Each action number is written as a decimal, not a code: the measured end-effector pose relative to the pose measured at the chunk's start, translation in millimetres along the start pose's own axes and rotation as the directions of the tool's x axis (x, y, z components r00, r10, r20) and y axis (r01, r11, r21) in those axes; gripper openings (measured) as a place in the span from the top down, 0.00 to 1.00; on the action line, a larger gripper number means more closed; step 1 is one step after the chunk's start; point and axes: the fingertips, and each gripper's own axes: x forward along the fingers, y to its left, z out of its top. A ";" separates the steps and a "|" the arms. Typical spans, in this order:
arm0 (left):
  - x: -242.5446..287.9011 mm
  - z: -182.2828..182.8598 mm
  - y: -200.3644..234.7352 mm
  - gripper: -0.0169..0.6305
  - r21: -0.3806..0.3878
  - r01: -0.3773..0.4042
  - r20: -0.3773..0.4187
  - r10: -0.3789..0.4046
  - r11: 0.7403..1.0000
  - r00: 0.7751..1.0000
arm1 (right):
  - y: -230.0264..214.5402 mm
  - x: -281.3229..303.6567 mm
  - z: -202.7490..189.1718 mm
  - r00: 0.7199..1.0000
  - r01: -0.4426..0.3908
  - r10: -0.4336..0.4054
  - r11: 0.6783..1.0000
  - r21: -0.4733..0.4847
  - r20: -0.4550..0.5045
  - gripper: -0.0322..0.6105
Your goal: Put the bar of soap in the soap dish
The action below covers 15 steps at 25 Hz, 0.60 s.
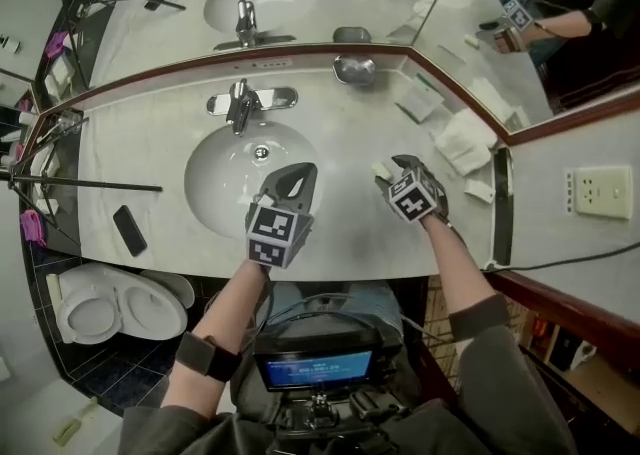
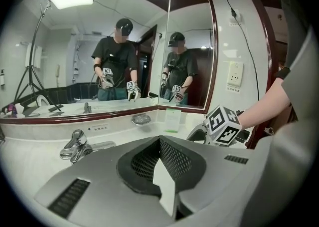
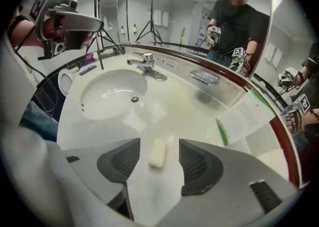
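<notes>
The bar of soap [image 3: 158, 152] was a small, pale cream oblong with rounded corners. It lay flat on the white bench [image 3: 164, 106], near the front and right of the basin [image 3: 113, 94]. It sat between the parted jaws of my right gripper [image 3: 158, 143], touching neither. The soap dish [image 3: 204, 76], shallow shiny metal, stood far back by the mirror, well apart from the soap.

Nothing here can be read. The leaflet [image 3: 247, 115] on the counter carries type too small to make out, the screen [image 1: 318, 368] shows blurred lines, and the cubes [image 1: 275, 235] bear only square black-and-white markers.
</notes>
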 end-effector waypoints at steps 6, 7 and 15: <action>8.1 -9.6 -2.1 0.97 0.006 0.014 -0.017 -0.014 1.000 1.000 | -0.1 43.4 -24.4 0.996 -0.056 0.056 0.998 0.006 -0.073 0.52; 8.0 -11.4 -1.5 0.97 0.003 0.014 -0.019 -0.014 1.000 1.000 | 0.9 45.2 -25.2 0.995 -0.061 0.061 0.998 0.010 -0.082 0.52; -1.6 -27.1 8.8 0.97 -0.020 -0.009 -0.042 0.008 1.000 0.999 | 7.5 53.2 -27.8 0.989 -0.086 0.086 0.996 0.009 -0.123 0.63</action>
